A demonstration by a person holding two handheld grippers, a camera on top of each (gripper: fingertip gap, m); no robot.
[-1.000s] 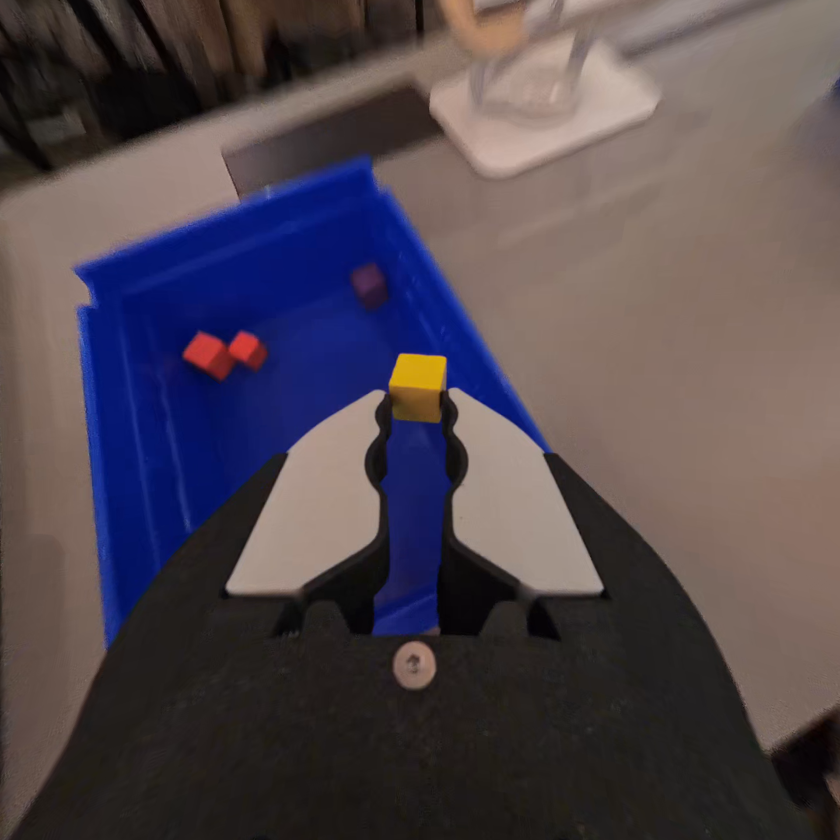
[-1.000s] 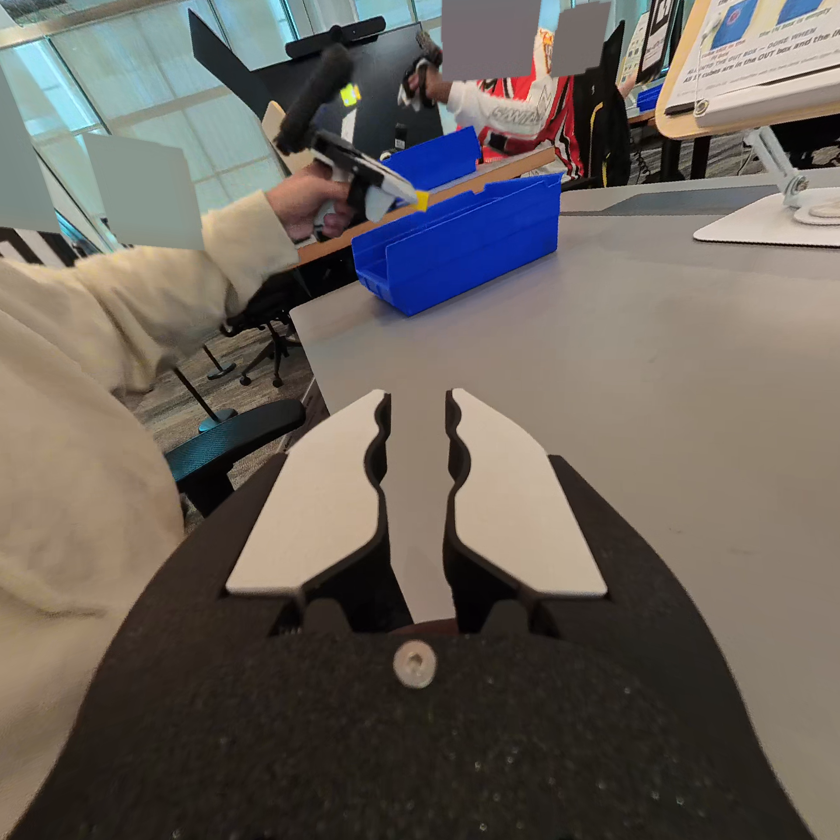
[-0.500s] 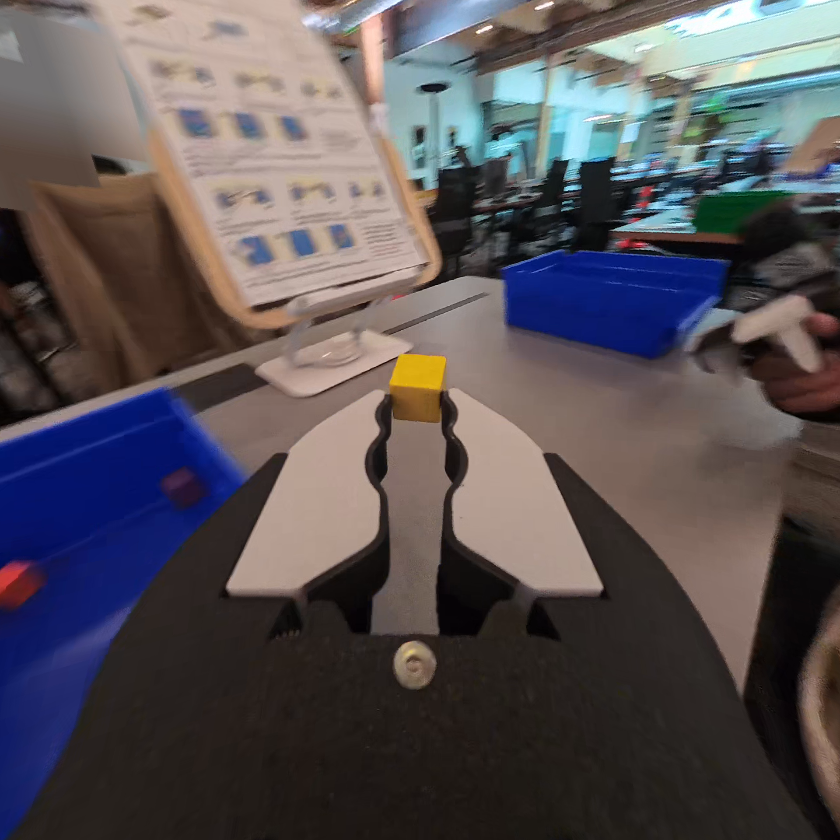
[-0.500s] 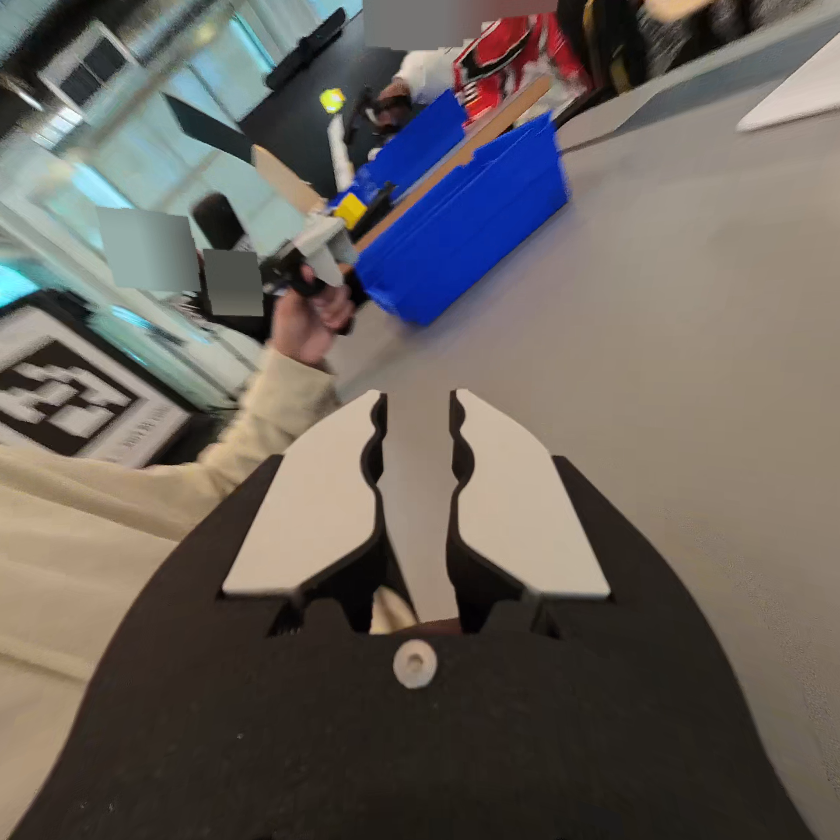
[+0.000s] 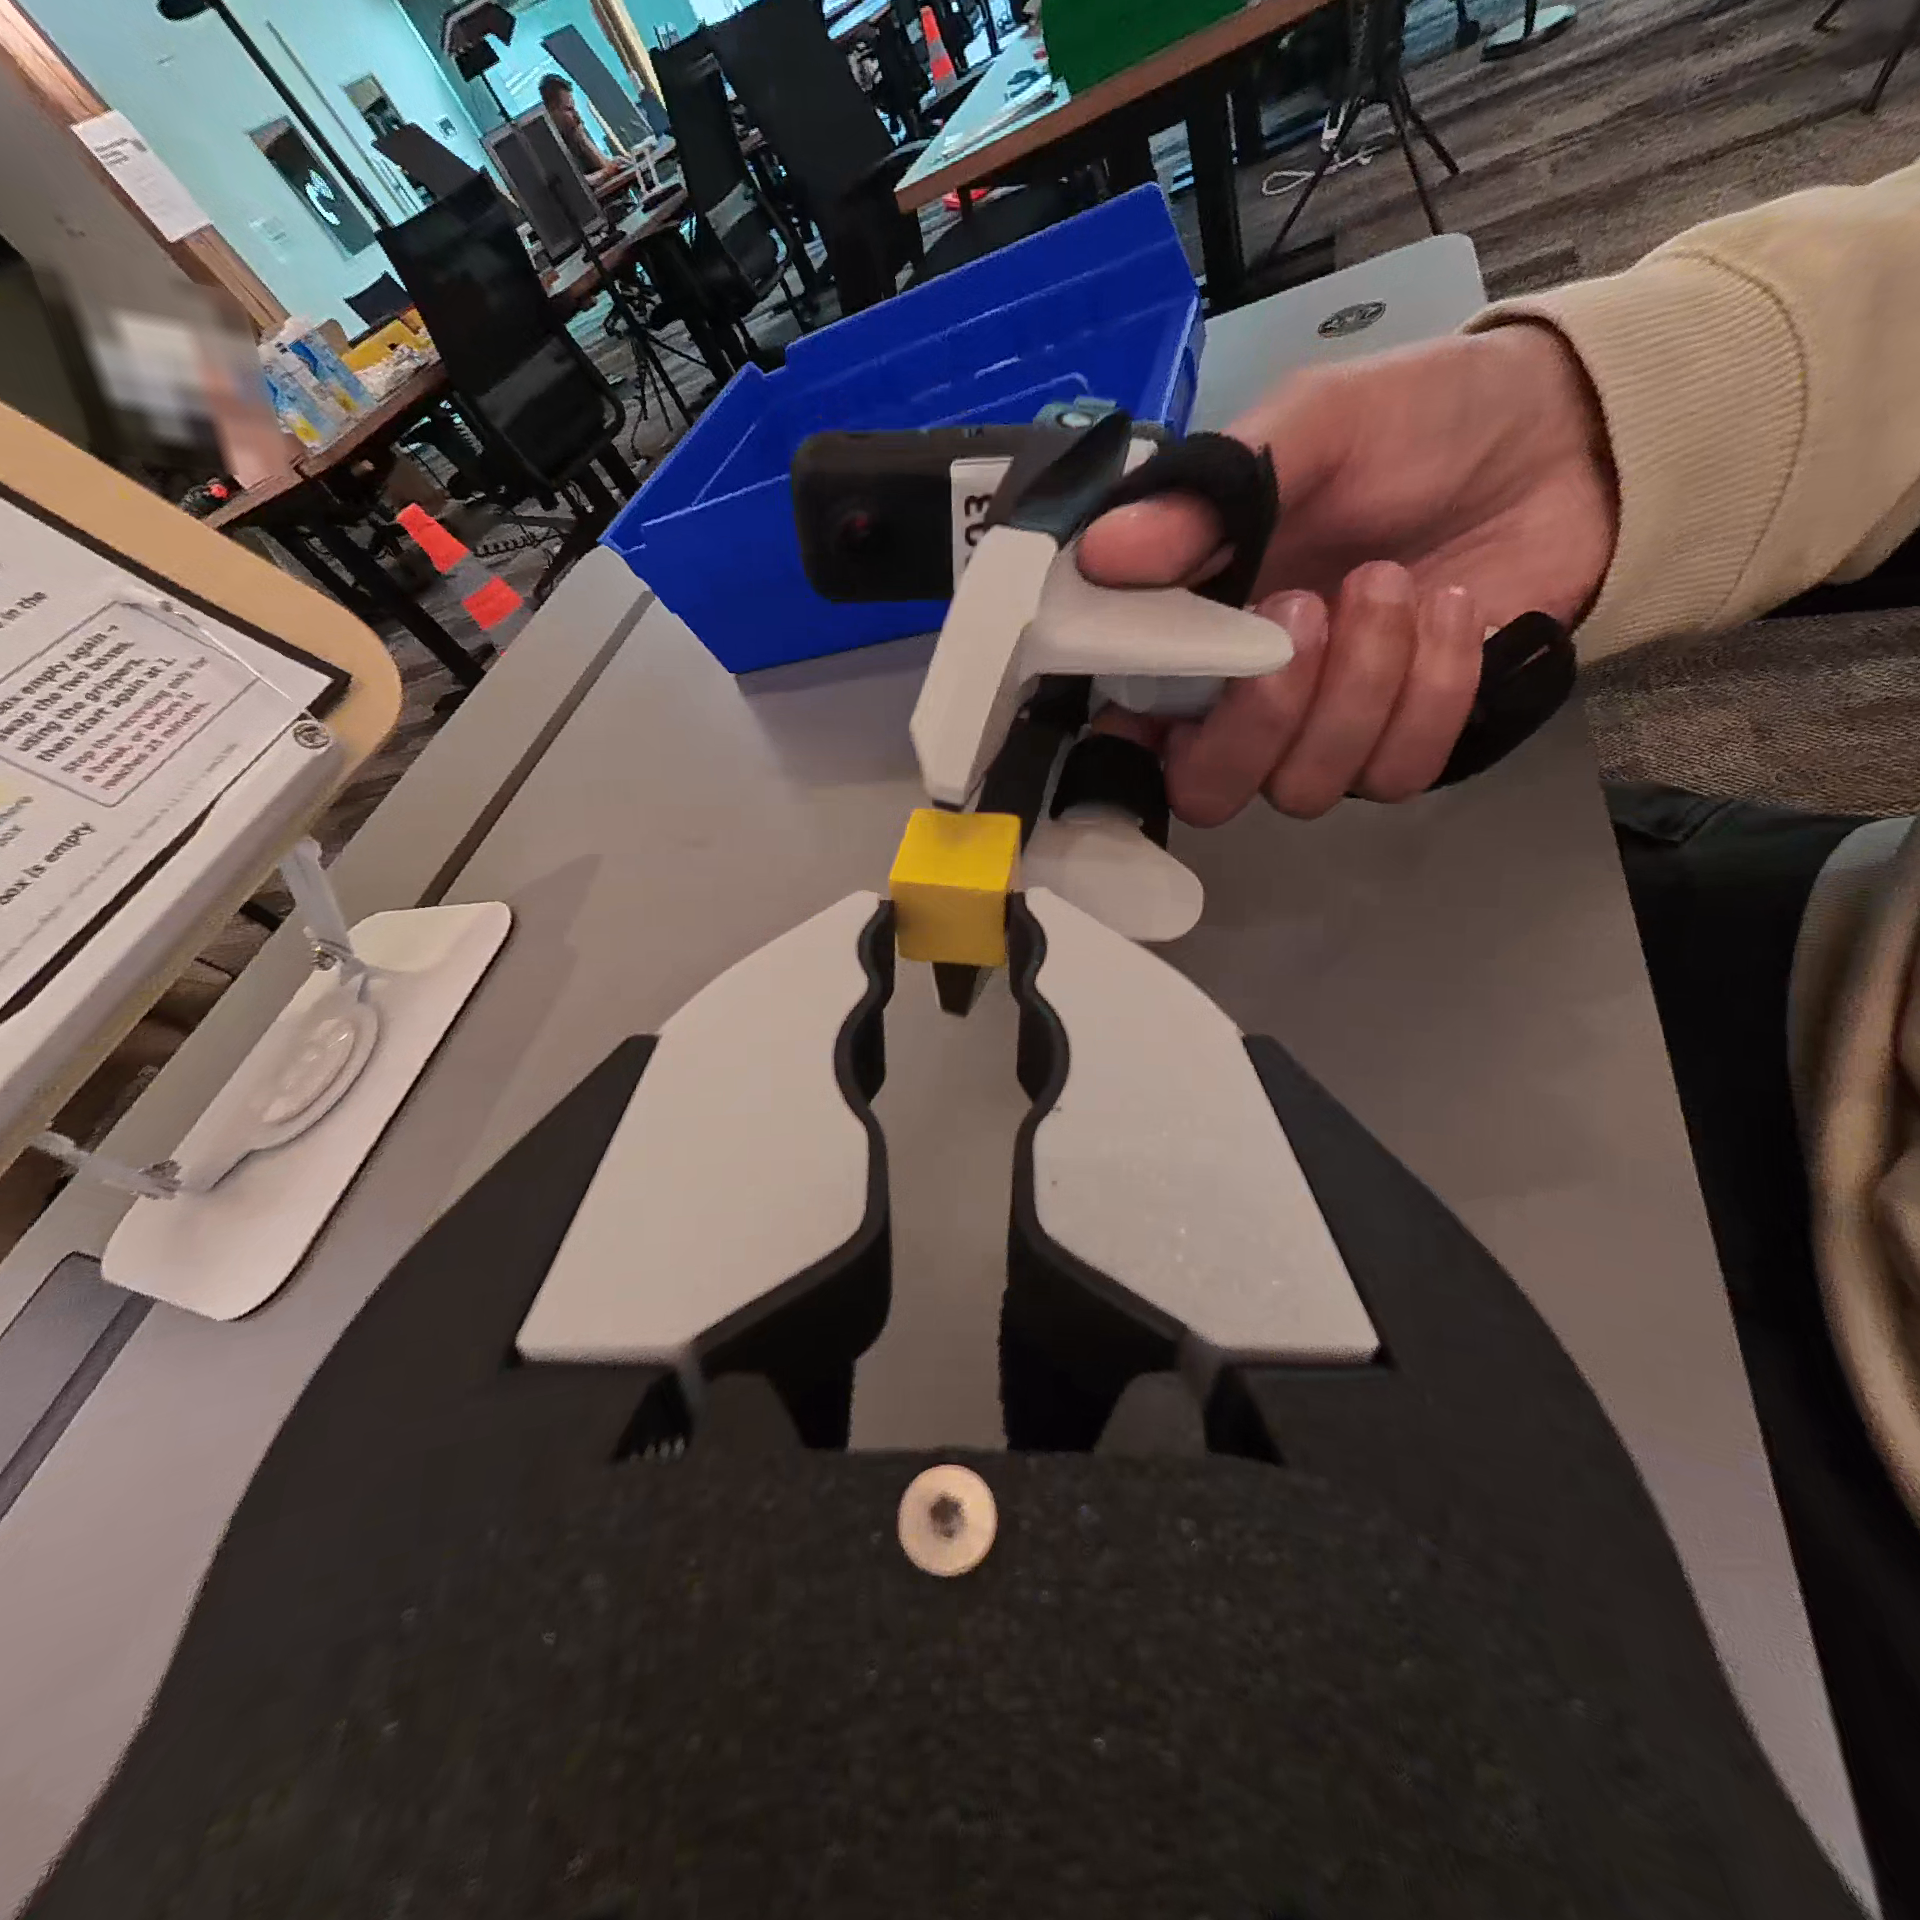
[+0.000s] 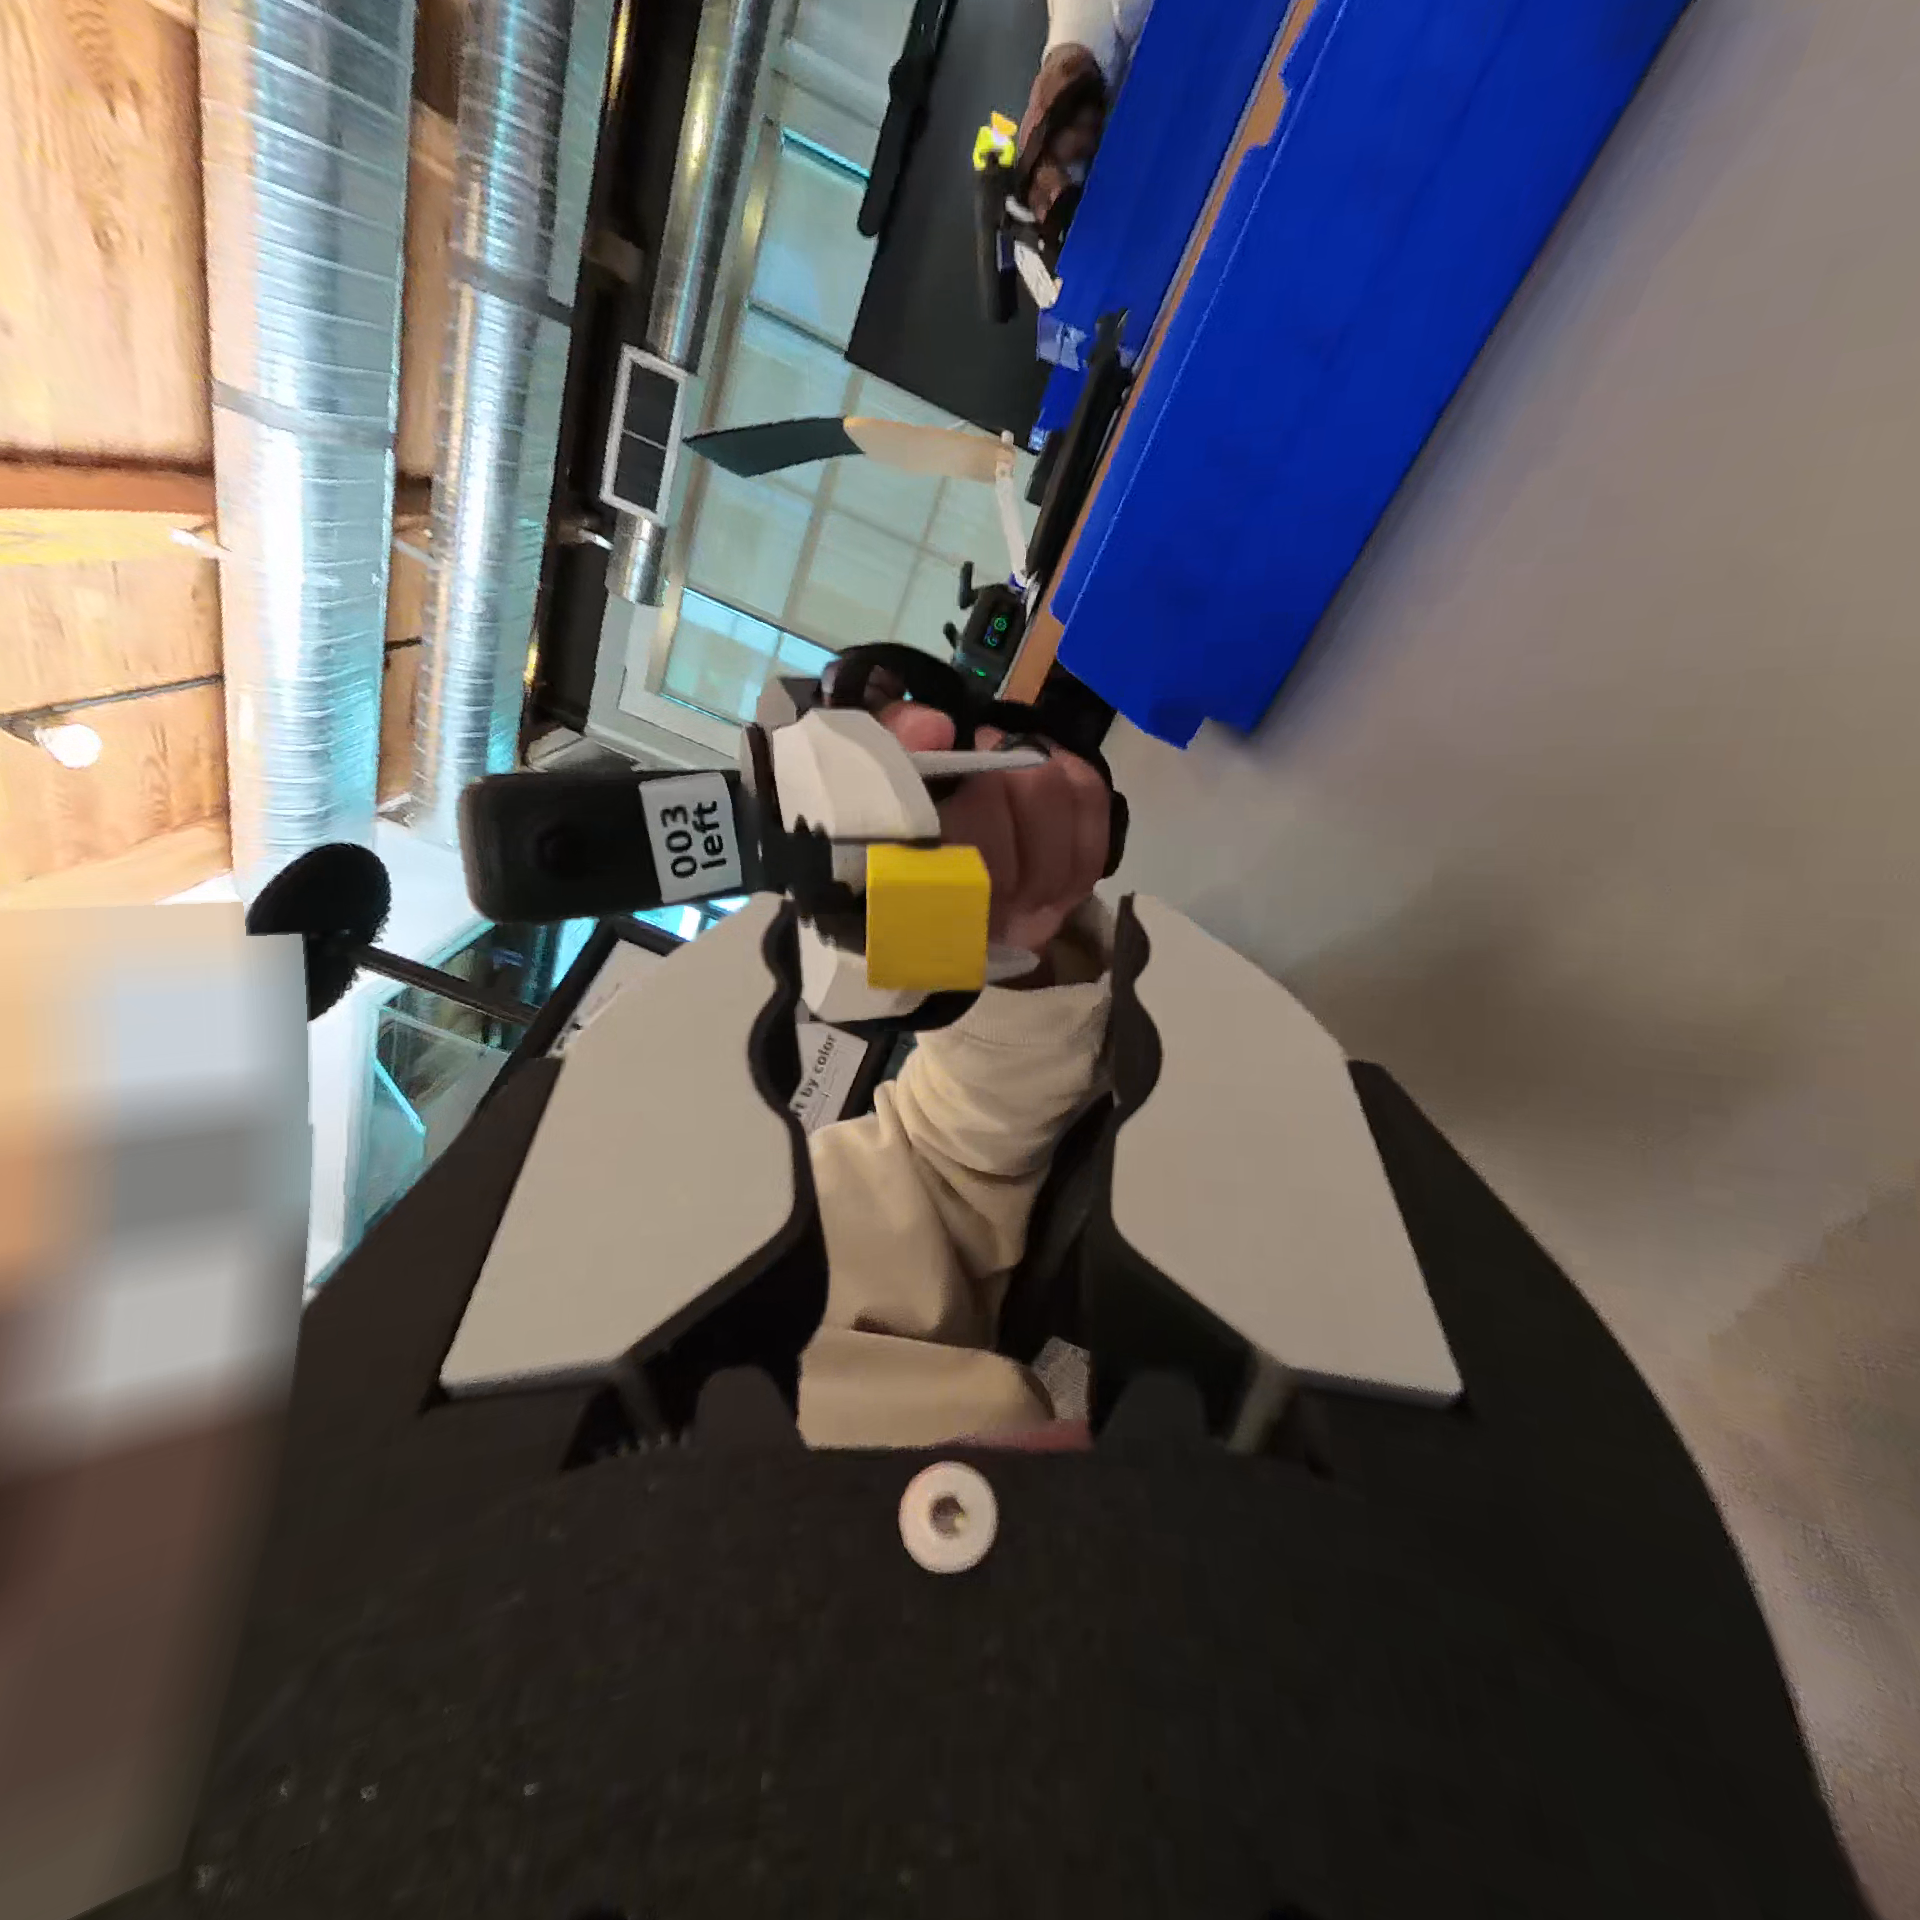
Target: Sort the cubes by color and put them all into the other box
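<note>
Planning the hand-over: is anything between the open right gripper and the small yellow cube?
Nothing visible. The small yellow cube sits clamped in the left gripper, facing the right gripper, whose open jaws are not yet around it.

A printed instruction sheet on a stand fills the left edge of the left wrist view. A white sticker — black characters — sits on the camera of the left gripper, centre of the right wrist view.

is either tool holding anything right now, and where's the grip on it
The left tool holds the yellow cube at its fingertips, pinched by two opposite side faces. The right tool is open and holds nothing.
</note>
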